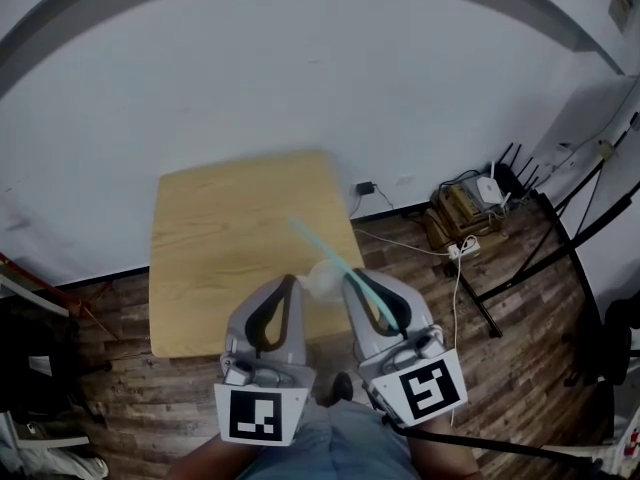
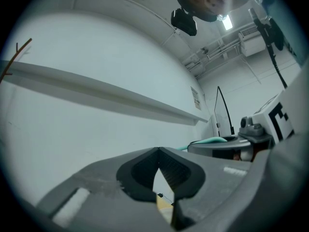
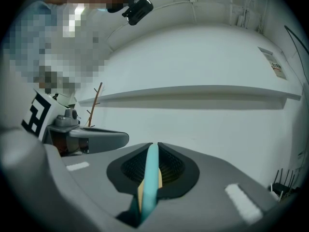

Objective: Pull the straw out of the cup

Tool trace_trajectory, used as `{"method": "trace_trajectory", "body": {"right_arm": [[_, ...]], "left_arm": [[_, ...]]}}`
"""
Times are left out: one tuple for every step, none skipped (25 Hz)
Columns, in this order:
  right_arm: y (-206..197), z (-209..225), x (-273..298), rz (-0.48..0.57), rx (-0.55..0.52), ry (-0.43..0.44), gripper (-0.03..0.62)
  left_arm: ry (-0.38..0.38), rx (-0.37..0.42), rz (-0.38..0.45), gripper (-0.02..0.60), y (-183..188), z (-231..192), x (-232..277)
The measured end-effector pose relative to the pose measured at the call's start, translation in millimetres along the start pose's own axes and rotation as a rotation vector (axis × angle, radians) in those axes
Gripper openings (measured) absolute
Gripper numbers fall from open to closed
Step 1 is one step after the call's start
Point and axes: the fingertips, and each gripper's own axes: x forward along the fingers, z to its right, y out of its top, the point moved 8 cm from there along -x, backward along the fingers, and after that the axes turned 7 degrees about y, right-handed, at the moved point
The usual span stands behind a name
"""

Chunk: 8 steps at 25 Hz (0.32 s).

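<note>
So the pulling part looks pretty much done here, as far as can be judged. The teal straw [image 3: 150, 178] is clamped tight in the right claw [image 3: 154, 145], with a long stretch poking out past the tips and the rest trailing back under it. In the head view the straw can be seen slanting away from the cup [image 1: 322, 280], a pale roundish thing sat near the front edge of the wooden surface [image 1: 220, 238], right between the two claw tips. The straw's free end is out over the surface beyond the cup, and no part of it can be seen going down into the cup. The back end is hidden by the claw though, so that's not 100% certain. The left claw [image 2: 158, 149] is closed tip to tip with nothing pinched in it. Only a small gap is left behind its tips, and a sliver of the surface shows through that. It's held just left of the cup, and whether the cup is touched by it can't be told. Both claws are pointed at the white wall [image 3: 203, 129] rather than down at the cup. What's probably left: the straw being carried clear of the cup and set down somewhere, if that's even wanted.
</note>
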Motion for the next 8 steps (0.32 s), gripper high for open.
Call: {"method": "trace_trajectory", "body": {"right_arm": [[-0.3,0.6,-0.2,0.001,0.0,0.001,0.035],[-0.4,1.2,-0.4,0.004,-0.001,0.004,0.035],[-0.6,1.8,-0.7,0.005,-0.002,0.006,0.035],[-0.8,2.5,-0.9,0.006,-0.002,0.009,0.035],[-1.1,3.1,-1.2,0.006,-0.002,0.011,0.035],[-1.4,3.7,-1.3,0.005,-0.002,0.013,0.035],[-1.7,4.4,-1.4,0.004,-0.002,0.014,0.035],[-2.0,5.1,-1.5,0.004,-0.001,0.016,0.035]], "left_arm": [[0.001,-0.001,0.001,0.018,-0.2,0.5,0.3],[0.003,-0.002,0.001,0.018,-0.4,1.1,0.5],[0.005,-0.003,0.0,0.019,-0.6,1.8,0.5],[0.006,-0.004,0.001,0.018,-0.8,2.5,0.8],[0.008,-0.004,0.002,0.018,-0.9,3.2,1.2],[0.01,-0.004,0.004,0.018,-1.0,3.8,1.6],[0.012,-0.004,0.005,0.018,-1.2,4.4,2.1],[0.014,-0.005,0.006,0.018,-1.3,5.1,2.6]]}}
